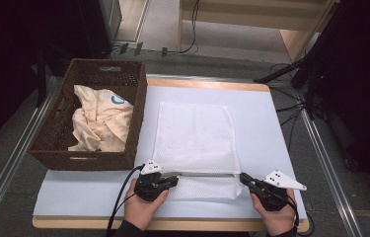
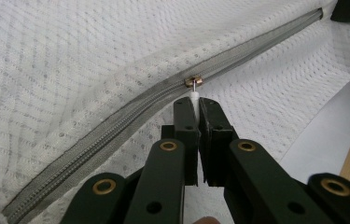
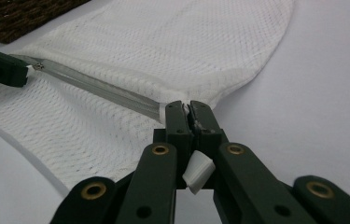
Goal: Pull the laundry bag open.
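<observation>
Black left tongs (image 2: 195, 103) clenched on white zipper pull (image 2: 194, 97), right tongs (image 3: 190, 109) on mesh bag (image 1: 195, 136) corner.

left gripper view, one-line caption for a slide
Left gripper shut on the white zipper pull of a white mesh laundry bag.

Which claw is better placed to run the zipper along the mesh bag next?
The left claw, probably: it is shut on the white zipper pull at the slider. The right claw is shut on the mesh bag at the zipper's end, suited to bracing.
</observation>
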`<state>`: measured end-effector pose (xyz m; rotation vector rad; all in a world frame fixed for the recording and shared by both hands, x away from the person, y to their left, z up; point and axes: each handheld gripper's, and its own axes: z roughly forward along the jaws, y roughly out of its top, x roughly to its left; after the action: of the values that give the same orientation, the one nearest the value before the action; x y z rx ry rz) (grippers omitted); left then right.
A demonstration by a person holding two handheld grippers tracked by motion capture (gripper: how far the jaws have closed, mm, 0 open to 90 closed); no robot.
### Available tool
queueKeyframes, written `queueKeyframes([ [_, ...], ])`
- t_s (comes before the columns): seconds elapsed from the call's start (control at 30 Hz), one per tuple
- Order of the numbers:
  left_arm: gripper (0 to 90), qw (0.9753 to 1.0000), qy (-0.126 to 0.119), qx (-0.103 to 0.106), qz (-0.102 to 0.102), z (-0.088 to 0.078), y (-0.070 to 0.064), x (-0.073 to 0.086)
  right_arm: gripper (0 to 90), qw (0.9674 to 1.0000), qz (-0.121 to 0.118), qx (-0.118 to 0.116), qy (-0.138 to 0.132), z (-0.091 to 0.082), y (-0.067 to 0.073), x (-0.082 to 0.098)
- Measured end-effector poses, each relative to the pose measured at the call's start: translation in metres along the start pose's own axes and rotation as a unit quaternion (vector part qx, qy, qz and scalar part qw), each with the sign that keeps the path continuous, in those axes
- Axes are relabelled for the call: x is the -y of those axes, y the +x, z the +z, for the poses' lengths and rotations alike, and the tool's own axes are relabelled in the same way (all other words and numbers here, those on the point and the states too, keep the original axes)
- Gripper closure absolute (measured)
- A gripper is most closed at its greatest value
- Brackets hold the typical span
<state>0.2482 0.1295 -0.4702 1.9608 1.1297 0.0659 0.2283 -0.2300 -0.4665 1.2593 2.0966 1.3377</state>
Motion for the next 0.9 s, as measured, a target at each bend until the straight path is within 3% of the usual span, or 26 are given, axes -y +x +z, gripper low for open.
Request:
queueKeyframes([
  [0.13, 87.6, 1.0000, 0.003, -0.007, 0.005, -0.002, 0.002, 0.001, 88.5, 1.0000, -0.002, 0.001, -0.001, 0.000, 0.001, 0.000],
  [0.57, 87.6, 0.9998, -0.001, -0.016, -0.007, -0.013, 0.010, 0.005, 88.5, 1.0000, 0.000, 0.003, -0.001, 0.000, -0.002, -0.001],
  [0.9, 87.6, 0.9996, -0.003, -0.029, 0.000, -0.023, 0.012, 0.009, 88.5, 1.0000, 0.000, -0.001, 0.001, 0.001, -0.001, -0.001],
])
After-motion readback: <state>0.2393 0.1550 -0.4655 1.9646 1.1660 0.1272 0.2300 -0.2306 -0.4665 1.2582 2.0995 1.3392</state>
